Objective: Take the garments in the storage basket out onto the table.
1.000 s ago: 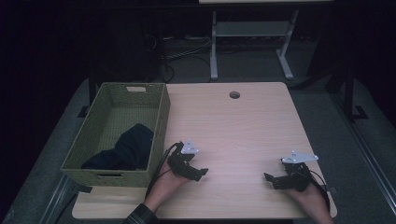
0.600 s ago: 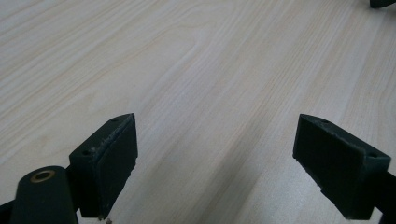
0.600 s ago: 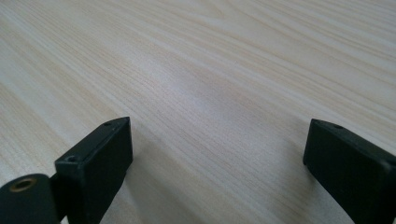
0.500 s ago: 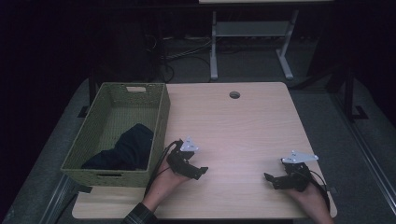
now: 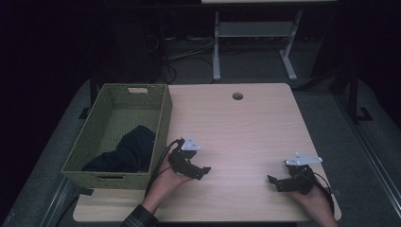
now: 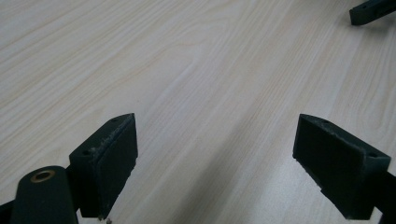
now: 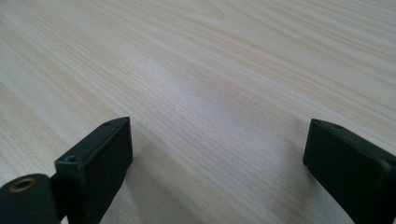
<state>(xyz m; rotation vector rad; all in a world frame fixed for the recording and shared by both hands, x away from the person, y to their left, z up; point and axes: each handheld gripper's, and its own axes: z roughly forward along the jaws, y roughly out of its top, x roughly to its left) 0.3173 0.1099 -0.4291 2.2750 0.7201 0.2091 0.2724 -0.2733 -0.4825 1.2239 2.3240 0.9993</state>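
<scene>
Nothing has shifted over the last second: both claws rest where they were, low on the bare wood near the surface's front edge. The left claw (image 5: pixel 201 171) sits just beside the basket (image 5: pixel 163 124), jaws spread wide and empty; the right claw (image 5: pixel 274 182), near the front right corner, is equally spread. The dark cloth (image 5: pixel 126 152) lies in the basket's front half, untouched. The work looks paused, or finished.

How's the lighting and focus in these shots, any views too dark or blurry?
High view: dim, surroundings nearly black, the dark cloth in the basket barely readable. Left gripper view: bright, evenly lit, wood grain sharp. Right gripper view: bright, soft shadows beneath the jaws.
</scene>
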